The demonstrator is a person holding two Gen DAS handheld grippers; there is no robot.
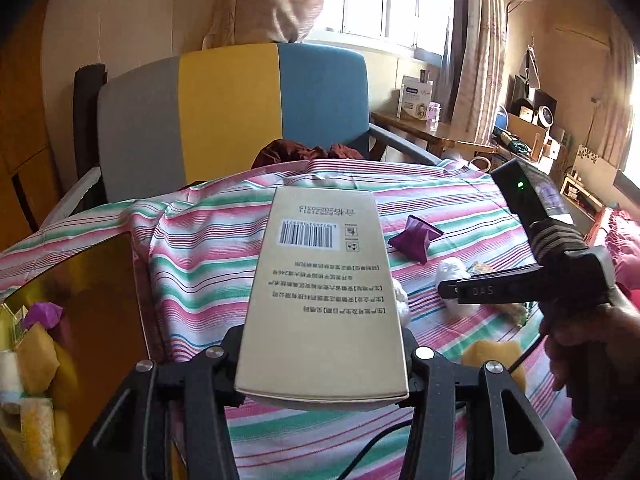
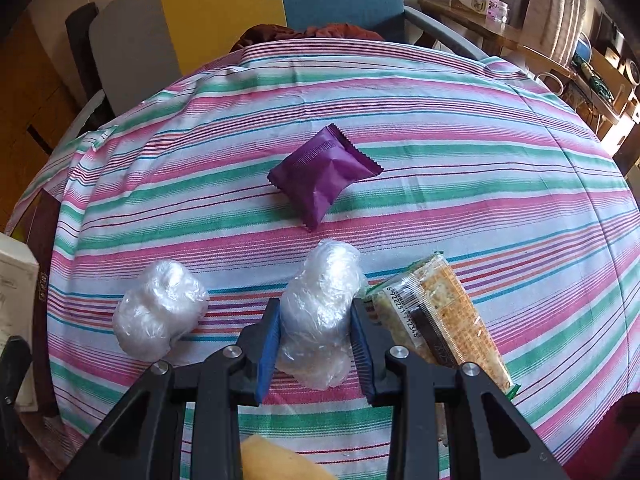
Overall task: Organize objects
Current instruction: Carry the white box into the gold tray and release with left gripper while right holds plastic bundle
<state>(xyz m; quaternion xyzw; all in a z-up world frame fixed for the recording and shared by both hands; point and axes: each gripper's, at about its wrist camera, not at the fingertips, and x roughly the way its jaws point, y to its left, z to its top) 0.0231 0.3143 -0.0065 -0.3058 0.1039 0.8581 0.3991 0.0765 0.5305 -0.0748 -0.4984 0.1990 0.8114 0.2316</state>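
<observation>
The gold carton (image 1: 320,296) is clamped by its near end in the left gripper (image 1: 322,364), raised over the striped cloth (image 1: 200,240) — stiff, probably light, best held across its narrow sides. The right gripper (image 2: 316,344) is closed on a plastic-wrapped bundle (image 2: 320,312) lying on the cloth — soft, crinkly, likely slippery; a mid-body squeeze is judged safest.

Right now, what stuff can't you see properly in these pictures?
- Left wrist view: the gold box held in the left claw hides the cloth and part of a white bundle behind it.
- Left wrist view: the gold container is cut off by the left edge.
- Right wrist view: the yellow packet is cut off at the bottom.
- Right wrist view: the cracker pack is partly behind the right claw.
</observation>
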